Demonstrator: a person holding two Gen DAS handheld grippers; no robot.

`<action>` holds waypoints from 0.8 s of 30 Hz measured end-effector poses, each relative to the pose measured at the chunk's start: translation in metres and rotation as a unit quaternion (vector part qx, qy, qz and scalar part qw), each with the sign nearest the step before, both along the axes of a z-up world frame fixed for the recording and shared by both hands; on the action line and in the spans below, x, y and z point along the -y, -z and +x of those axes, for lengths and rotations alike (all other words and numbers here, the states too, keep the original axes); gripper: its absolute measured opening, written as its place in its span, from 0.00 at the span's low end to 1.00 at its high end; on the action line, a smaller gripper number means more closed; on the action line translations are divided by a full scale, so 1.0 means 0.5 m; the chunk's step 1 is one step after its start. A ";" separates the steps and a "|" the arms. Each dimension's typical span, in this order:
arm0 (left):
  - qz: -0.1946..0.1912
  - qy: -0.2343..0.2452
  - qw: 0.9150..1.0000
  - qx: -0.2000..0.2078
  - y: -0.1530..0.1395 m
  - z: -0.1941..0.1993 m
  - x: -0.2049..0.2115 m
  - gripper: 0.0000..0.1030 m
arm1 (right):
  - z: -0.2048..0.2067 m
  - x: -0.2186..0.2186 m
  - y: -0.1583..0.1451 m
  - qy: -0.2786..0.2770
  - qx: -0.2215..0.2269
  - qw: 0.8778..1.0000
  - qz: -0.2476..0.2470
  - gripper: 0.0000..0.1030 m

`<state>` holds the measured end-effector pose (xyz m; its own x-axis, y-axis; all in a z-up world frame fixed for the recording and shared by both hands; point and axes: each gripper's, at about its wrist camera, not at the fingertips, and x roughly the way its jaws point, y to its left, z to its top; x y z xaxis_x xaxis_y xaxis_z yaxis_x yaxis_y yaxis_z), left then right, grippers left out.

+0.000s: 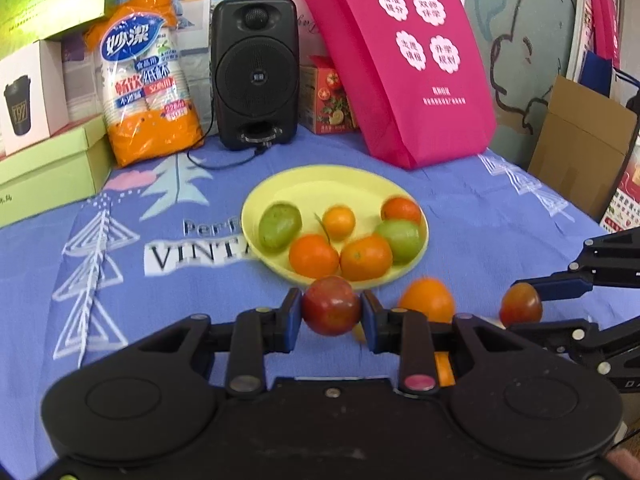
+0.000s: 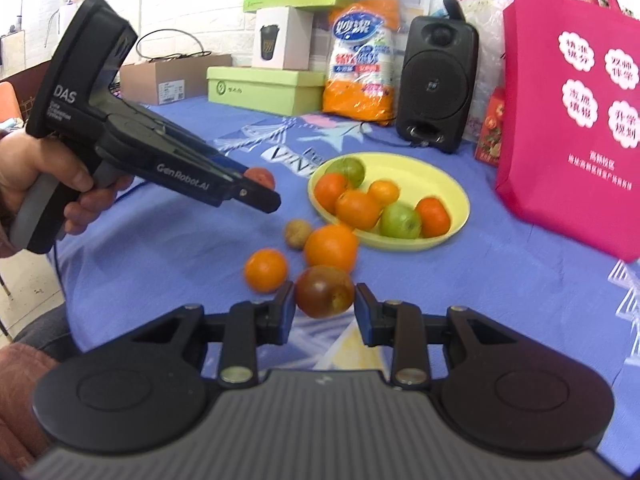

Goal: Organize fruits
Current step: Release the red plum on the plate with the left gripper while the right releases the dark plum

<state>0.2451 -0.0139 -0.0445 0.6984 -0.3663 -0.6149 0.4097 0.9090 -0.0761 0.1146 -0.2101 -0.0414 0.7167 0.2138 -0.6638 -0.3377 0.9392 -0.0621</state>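
- The left hand-held gripper (image 1: 332, 312) is clamped on a round, glossy red fruit (image 1: 331, 305), both blue pads pressed against its sides, and carries it above the blue printed cloth on the worktop (image 1: 120, 280).
- The right hand-held gripper (image 2: 325, 300) holds a dark red-brown round fruit with a yellow-green patch (image 2: 325, 291); its near pad touches the fruit, while a thin gap seems to show at the other pad, so the grip looks loose or just closing.
- Just beyond the right hand-held gripper, loose on the cloth, lie a small orange citrus (image 2: 266, 271), a larger orange (image 2: 331, 247) and a small tan, rough-skinned round fruit (image 2: 297, 233).
- Farther on sits the shallow pale-yellow plastic plate (image 2: 460, 196), which already holds several oranges and two green fruits.
- The deciding relation: the plate lies straight ahead of the left hand-held gripper, just past its fingertips, and ahead and slightly right of the right one. The left is nearer, so I judge it should place its fruit first.
- The plate's near half is crowded; the open room is at its far side, so each fruit probably needs carrying over the near rim.
- At the far edge stand a black speaker (image 1: 254, 72) and a pink fabric bag (image 1: 400, 60), well apart from the plate.
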 end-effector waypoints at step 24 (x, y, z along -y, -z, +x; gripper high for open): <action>0.039 -0.012 0.999 -0.014 0.005 0.272 0.098 0.44 | 0.307 0.038 0.041 0.025 -0.011 0.999 -0.028 0.36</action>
<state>0.3812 -0.0630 -0.0469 0.6889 -0.3008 -0.6595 0.3869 0.9220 -0.0163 0.2680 -0.2288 -0.0617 0.7111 0.1399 -0.6891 -0.2914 0.9505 -0.1078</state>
